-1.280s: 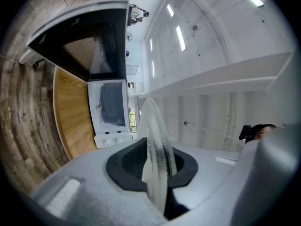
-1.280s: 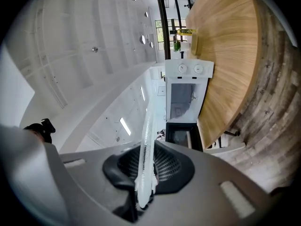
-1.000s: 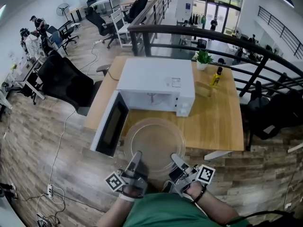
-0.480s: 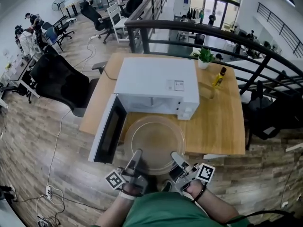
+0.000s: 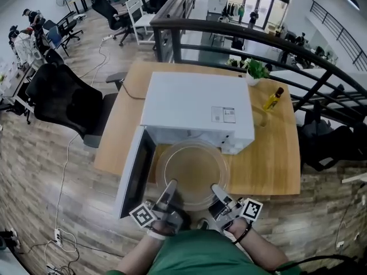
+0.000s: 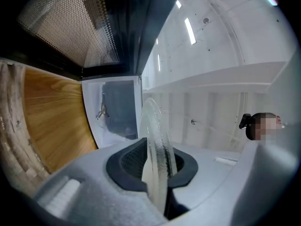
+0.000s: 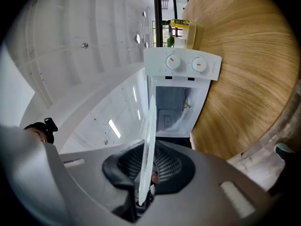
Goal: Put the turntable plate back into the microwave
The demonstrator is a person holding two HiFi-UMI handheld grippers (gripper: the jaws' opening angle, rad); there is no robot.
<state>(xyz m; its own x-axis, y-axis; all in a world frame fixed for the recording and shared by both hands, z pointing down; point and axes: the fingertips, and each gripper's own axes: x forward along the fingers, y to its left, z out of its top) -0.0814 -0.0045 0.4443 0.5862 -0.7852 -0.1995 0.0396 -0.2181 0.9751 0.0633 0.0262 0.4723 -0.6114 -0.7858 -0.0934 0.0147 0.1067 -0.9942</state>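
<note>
The person is gripping the near rim of the glass turntable plate [image 5: 192,169] with the left gripper [image 5: 170,188] and the right gripper [image 5: 218,191], both clenched on it, holding it level at the open microwave [image 5: 195,105] mouth, likely so it enters flat past the door [image 5: 136,171].

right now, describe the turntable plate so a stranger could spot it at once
On the wooden table sits a white microwave with its door swung open. Just before its opening is the turntable plate, held at its near rim by the left gripper and right gripper. Unlike the opaque white microwave, it is a clear, flat glass disc.
</note>
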